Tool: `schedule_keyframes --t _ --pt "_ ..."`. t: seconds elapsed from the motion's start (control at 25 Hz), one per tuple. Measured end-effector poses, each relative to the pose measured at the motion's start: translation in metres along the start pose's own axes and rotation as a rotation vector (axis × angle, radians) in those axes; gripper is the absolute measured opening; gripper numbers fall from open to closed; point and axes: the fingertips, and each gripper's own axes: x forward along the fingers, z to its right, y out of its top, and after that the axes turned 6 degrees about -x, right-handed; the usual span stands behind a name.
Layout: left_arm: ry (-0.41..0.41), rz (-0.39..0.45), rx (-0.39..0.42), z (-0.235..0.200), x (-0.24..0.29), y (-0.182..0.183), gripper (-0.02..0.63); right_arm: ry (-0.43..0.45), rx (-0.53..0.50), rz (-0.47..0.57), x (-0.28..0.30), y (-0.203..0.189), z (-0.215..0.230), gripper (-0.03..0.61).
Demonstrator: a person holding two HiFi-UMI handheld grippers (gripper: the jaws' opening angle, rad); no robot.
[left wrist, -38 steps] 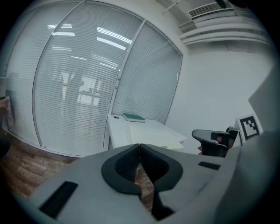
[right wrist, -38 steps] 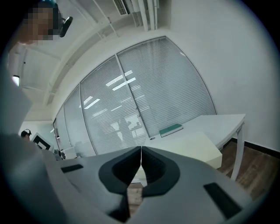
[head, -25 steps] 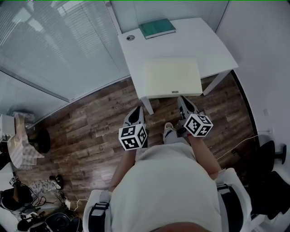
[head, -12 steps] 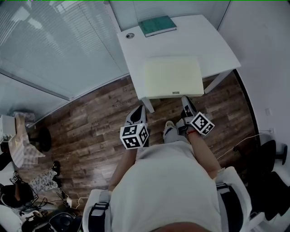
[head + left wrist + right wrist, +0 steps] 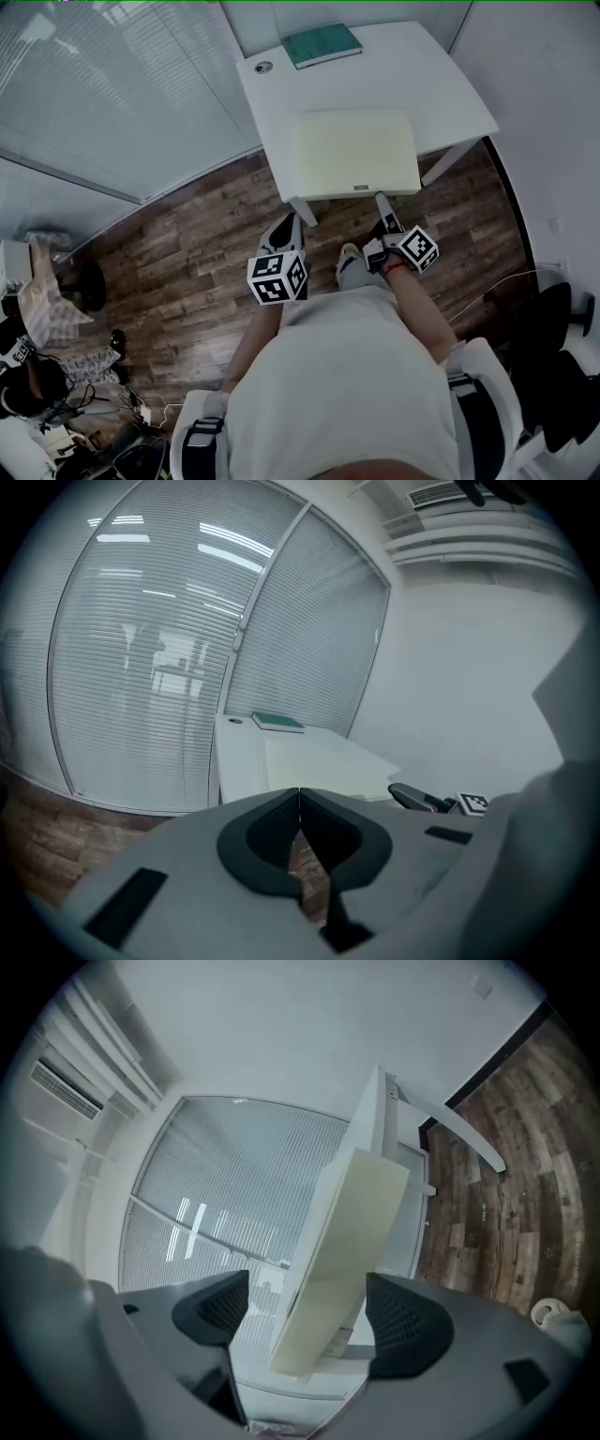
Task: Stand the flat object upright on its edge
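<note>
Straight ahead of the right gripper (image 5: pixel 305 1305), the cream board (image 5: pixel 347 1241) lies flat on the table (image 5: pixel 441 94), its near edge in line between jaws that have just been opening, pads clear. Slide in deep, clamp square, then roll it up. Left gripper (image 5: pixel 299 808) closed, empty.

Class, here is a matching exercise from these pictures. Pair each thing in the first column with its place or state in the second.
1. green book
2. cream board
3. left tool
4. right tool

A. jaws apart
B. at the far edge of the table
C. jaws together
D. lying flat by the table's near edge

Pairs: 1-B, 2-D, 3-C, 4-A.

The right tool's jaws have just been opening and grip nothing.
</note>
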Motion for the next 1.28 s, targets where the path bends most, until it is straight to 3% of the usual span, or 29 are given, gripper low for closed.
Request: schedule_keyframes --t 0.24,0.56,1.28 --pt "0.002 -0.011 0.005 -0.002 0.004 0.000 0.021 -0.024 0.108 0.060 0.017 0.002 0.022 0.426" --pt "0.017 -0.018 0.005 -0.006 0.013 0.000 0.021 -0.060 0.180 0.129 0.041 0.012 0.043 0.443" --pt "0.052 -0.009 0.013 -0.011 0.041 0.023 0.021 -0.018 0.192 0.173 0.086 0.042 0.050 0.445"
